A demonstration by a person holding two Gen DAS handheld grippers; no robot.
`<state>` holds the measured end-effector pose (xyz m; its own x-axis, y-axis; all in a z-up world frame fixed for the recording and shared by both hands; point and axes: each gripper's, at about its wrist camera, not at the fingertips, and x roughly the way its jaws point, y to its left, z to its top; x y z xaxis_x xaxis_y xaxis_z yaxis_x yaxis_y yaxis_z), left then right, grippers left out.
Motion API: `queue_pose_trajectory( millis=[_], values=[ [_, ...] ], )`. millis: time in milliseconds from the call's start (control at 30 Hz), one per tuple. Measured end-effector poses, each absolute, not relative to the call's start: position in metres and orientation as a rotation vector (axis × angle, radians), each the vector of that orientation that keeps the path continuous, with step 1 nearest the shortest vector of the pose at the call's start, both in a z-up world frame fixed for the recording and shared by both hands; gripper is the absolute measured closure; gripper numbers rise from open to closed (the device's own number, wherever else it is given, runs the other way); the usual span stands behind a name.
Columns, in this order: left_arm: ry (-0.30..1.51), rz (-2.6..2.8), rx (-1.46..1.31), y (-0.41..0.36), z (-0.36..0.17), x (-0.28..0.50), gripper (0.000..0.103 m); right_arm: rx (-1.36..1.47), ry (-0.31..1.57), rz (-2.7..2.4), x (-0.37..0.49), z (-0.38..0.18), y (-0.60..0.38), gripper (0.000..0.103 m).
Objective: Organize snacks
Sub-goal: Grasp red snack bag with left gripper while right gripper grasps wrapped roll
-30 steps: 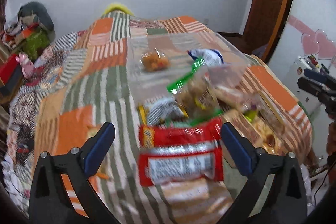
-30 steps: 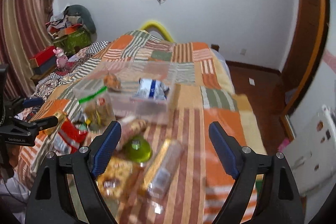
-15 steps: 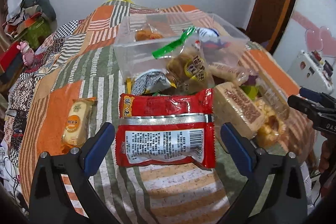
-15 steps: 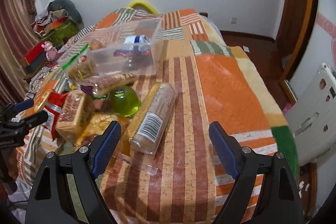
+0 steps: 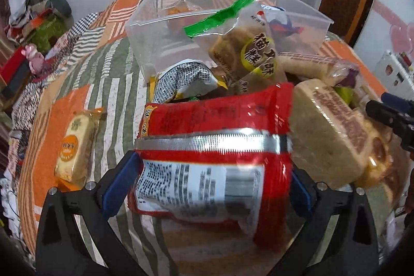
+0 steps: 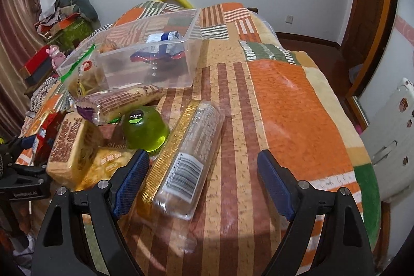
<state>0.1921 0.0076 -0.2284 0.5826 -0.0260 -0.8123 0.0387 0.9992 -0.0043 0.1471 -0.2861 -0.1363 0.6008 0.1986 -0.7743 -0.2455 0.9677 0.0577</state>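
Observation:
A pile of snacks lies on a patchwork bed in front of a clear plastic bin (image 5: pixel 305 9) (image 6: pixel 191 51). My left gripper (image 5: pixel 212 185) is open, its jaws standing either side of a red snack packet (image 5: pixel 214 146) that fills the gap between them. My right gripper (image 6: pixel 203 181) is open just above a long clear-and-gold biscuit pack (image 6: pixel 186 154), which lies between its jaws. Beside that pack are a green jelly cup (image 6: pixel 145 129) and a tan cake pack (image 6: pixel 69 146). The bin holds a blue-and-white packet (image 6: pixel 160 43).
A small yellow cake pack (image 5: pixel 75 144) lies alone to the left of the pile. A bag with a green seal (image 5: pixel 248 48) leans on the bin. The bed edge drops off at the right, near a white appliance (image 6: pixel 390 126). Clutter sits at the far left (image 6: pixel 64 22).
Both grippers have moved down and forward toward the pile. The red packet now fills the space between my left jaws; the long biscuit pack now lies between my right jaws.

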Motion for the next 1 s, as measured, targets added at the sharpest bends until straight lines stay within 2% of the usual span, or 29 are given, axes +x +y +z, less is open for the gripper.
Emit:
queue_pose_trajectory(
  millis=[167, 300, 400, 467, 567, 600, 733, 767, 800, 1000],
  values=[
    [0.919, -0.035, -0.052, 0.019, -0.229, 0.194, 0.000, -0.048, 0.908, 0.250, 0.155, -0.146, -0.284, 0.020],
    [0.917, -0.033, -0.066, 0.027, -0.227, 0.197, 0.012, -0.050, 0.911, 0.249, 0.157, -0.149, -0.282, 0.023],
    [0.910, -0.038, -0.055, 0.028, -0.226, 0.194, 0.018, -0.059, 0.920, 0.270, 0.158, -0.149, -0.279, 0.036],
    [0.907, -0.038, -0.044, 0.026, -0.225, 0.193, 0.021, -0.065, 0.922, 0.284, 0.159, -0.149, -0.277, 0.053],
    [0.894, -0.036, -0.027, 0.023, -0.220, 0.190, 0.031, -0.069, 0.923, 0.283, 0.161, -0.149, -0.274, 0.066],
    [0.890, -0.037, -0.023, 0.022, -0.218, 0.188, 0.037, -0.064, 0.923, 0.281, 0.160, -0.148, -0.275, 0.067],
    [0.868, -0.055, -0.005, 0.023, -0.209, 0.181, 0.051, -0.030, 0.923, 0.293, 0.160, -0.145, -0.280, 0.069],
    [0.865, -0.054, -0.005, 0.024, -0.208, 0.179, 0.060, -0.022, 0.920, 0.296, 0.159, -0.143, -0.282, 0.069],
    [0.860, -0.049, -0.007, 0.026, -0.205, 0.178, 0.065, -0.020, 0.918, 0.296, 0.158, -0.142, -0.282, 0.069],
    [0.841, -0.021, -0.025, 0.038, -0.191, 0.172, 0.075, -0.011, 0.882, 0.298, 0.152, -0.129, -0.288, 0.069]
  ],
)
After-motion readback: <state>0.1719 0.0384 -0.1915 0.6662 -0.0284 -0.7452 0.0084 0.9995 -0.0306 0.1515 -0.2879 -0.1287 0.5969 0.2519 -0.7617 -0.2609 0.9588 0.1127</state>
